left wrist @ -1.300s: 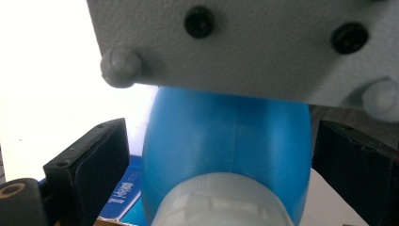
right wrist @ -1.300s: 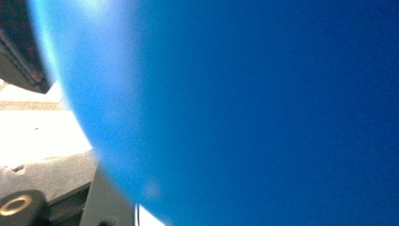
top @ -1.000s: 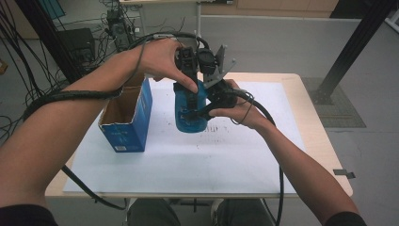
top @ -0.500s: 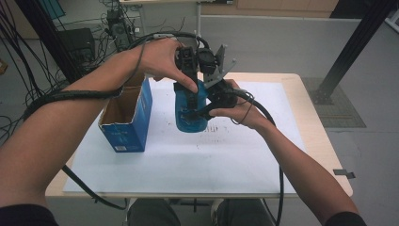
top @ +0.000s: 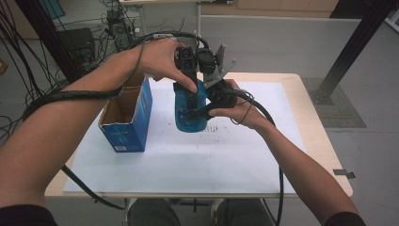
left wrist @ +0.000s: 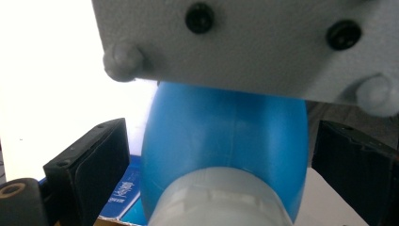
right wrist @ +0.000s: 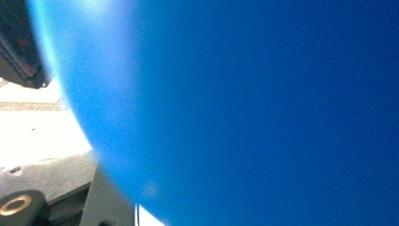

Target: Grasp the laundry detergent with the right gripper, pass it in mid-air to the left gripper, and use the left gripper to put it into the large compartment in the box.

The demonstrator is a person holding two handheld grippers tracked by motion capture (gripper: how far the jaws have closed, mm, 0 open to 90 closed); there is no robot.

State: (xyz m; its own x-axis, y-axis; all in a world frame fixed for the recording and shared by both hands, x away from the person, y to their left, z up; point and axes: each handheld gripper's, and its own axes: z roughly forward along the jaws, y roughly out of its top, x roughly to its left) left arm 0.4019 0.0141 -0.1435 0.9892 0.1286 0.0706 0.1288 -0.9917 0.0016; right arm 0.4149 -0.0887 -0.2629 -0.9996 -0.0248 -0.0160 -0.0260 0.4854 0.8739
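Note:
A blue plastic bottle (top: pixel 189 120) hangs upright above the white mat (top: pixel 235 155), mid-table. My right gripper (top: pixel 200 109) comes in from the right and is shut on the bottle's body; in the right gripper view the blue bottle (right wrist: pixel 259 113) is pressed close to the lens. My left gripper (top: pixel 188 92) reaches down over the bottle's top. In the left gripper view the bottle (left wrist: pixel 226 141) and its pale cap (left wrist: pixel 221 200) sit between the two black jaws of my left gripper (left wrist: pixel 219 129). Gaps show on both sides, so it is open. The right gripper's grey plate (left wrist: pixel 244 42) looms above.
An open blue cardboard box (top: pixel 126 117) stands on the mat to the left of the bottle. The wooden table edge (top: pixel 329 155) runs along the right. Black cables (top: pixel 70 96) trail off both grippers, and a dark frame post (top: pixel 353 47) stands at the back right.

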